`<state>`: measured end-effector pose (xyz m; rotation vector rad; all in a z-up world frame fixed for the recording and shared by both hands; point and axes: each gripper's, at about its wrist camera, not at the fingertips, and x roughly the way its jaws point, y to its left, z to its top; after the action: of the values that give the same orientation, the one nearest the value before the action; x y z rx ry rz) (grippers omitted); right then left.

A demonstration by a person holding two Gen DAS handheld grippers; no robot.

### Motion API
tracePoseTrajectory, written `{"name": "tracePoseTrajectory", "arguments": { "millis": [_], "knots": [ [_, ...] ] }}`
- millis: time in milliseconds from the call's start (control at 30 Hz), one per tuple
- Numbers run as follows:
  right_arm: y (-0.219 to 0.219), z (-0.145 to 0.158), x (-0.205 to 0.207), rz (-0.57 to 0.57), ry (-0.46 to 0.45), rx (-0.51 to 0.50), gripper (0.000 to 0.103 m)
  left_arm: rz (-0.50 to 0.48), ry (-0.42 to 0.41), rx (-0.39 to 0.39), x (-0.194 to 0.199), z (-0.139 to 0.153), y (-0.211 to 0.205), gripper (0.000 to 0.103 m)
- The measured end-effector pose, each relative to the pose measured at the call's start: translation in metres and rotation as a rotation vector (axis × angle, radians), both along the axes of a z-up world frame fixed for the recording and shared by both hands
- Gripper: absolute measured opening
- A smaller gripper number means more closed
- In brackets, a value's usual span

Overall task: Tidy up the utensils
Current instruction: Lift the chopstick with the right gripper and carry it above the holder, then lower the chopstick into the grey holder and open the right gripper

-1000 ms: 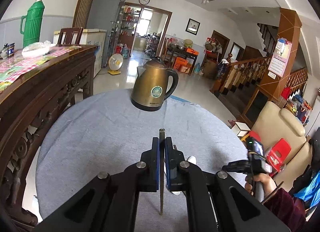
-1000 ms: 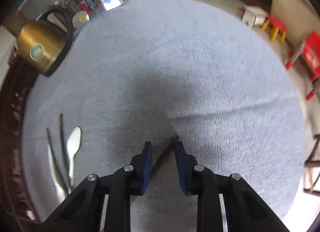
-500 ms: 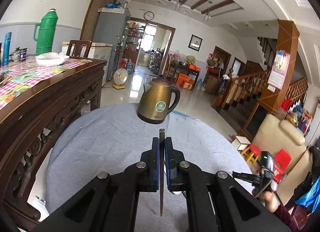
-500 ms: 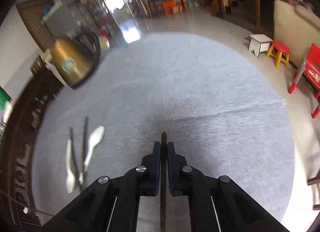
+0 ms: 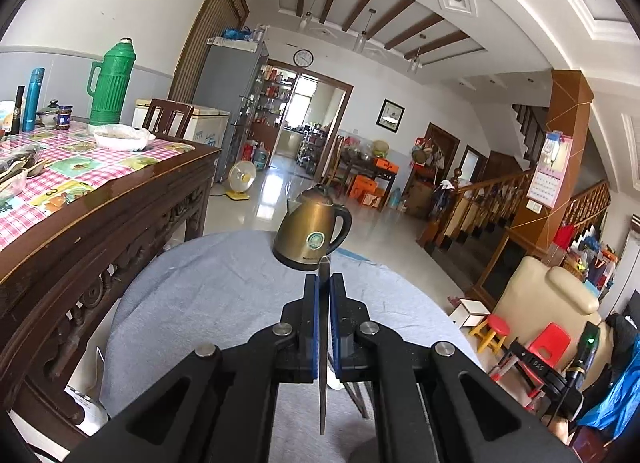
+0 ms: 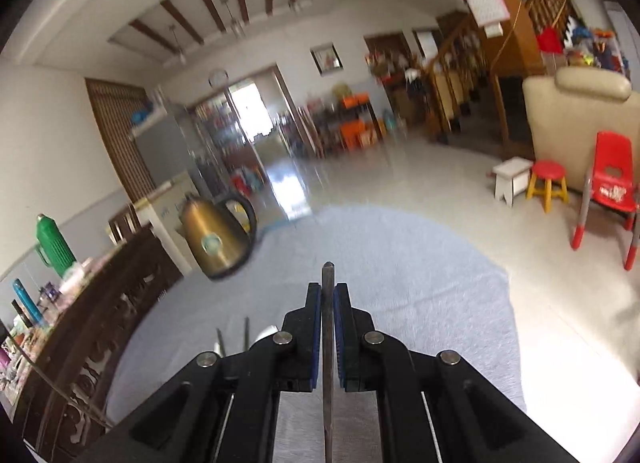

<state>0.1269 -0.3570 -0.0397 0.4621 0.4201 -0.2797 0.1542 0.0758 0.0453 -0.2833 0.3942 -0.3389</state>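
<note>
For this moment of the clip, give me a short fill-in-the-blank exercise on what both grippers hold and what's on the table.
1. The left gripper is ____ on a thin utensil.
2. The right gripper grips a chopstick, so its jaws are ____.
3. The kettle on the grey tablecloth is ____ in colour.

Missing words: shut; shut; gold

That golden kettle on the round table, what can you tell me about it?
The kettle is an electric-style jug with a brushed, brassy gold metal body, a domed lid with a small knob, a short spout on its left and a black loop handle on its right. A round green and white badge sits low on its front, above a dark base band. It stands upright near the far edge of the grey tablecloth, touching nothing else. The right wrist view shows it too, blurred.
</note>
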Motion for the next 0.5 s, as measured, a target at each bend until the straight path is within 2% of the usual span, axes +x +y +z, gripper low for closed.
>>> {"name": "tracePoseTrajectory", "arguments": {
  "millis": [267,500],
  "knots": [
    [0.026,0.053,-0.038,0.008,-0.128,-0.058,0.007,-0.036,-0.031,-0.041,-0.026,0.015,0.0,0.005],
    [0.053,0.08,-0.057,0.029,-0.194,-0.132,0.007,-0.075,-0.049,-0.064,-0.039,0.022,-0.004,0.005]
  ]
}}
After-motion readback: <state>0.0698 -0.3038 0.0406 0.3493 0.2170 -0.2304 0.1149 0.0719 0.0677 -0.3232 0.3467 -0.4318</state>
